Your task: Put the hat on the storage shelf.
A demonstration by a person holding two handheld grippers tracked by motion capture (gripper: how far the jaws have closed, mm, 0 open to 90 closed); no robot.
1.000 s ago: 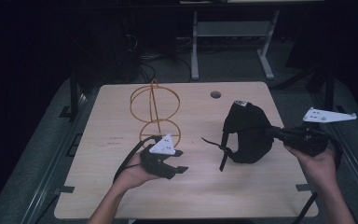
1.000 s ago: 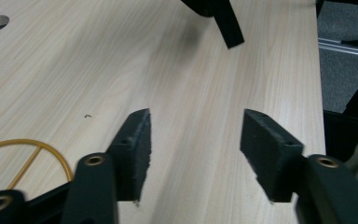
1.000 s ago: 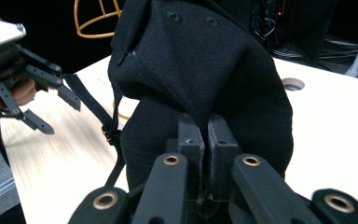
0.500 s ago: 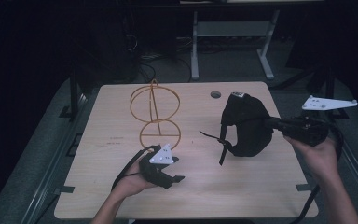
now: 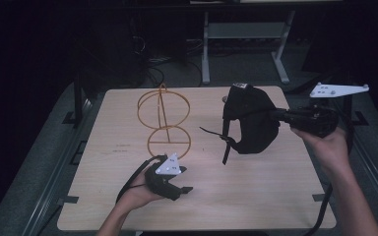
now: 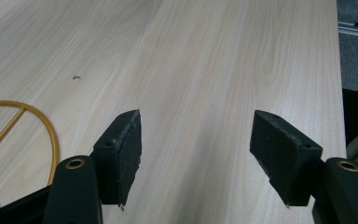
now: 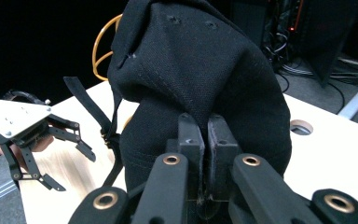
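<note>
The black cap (image 5: pixel 250 120) hangs above the pale wooden table (image 5: pixel 256 196), hiding the right gripper (image 7: pixel 204 140) pinching its fabric. The left gripper (image 6: pixel 196 149) gapes empty, having just widened. Darkness swallows the room beyond.

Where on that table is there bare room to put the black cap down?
Bare wood lies along the near edge of the table, between the left gripper and the right forearm, and at the far left corner beyond the yellow wire stand. The middle is crowded: the stand, and the black cap pinched in the right gripper.
</note>
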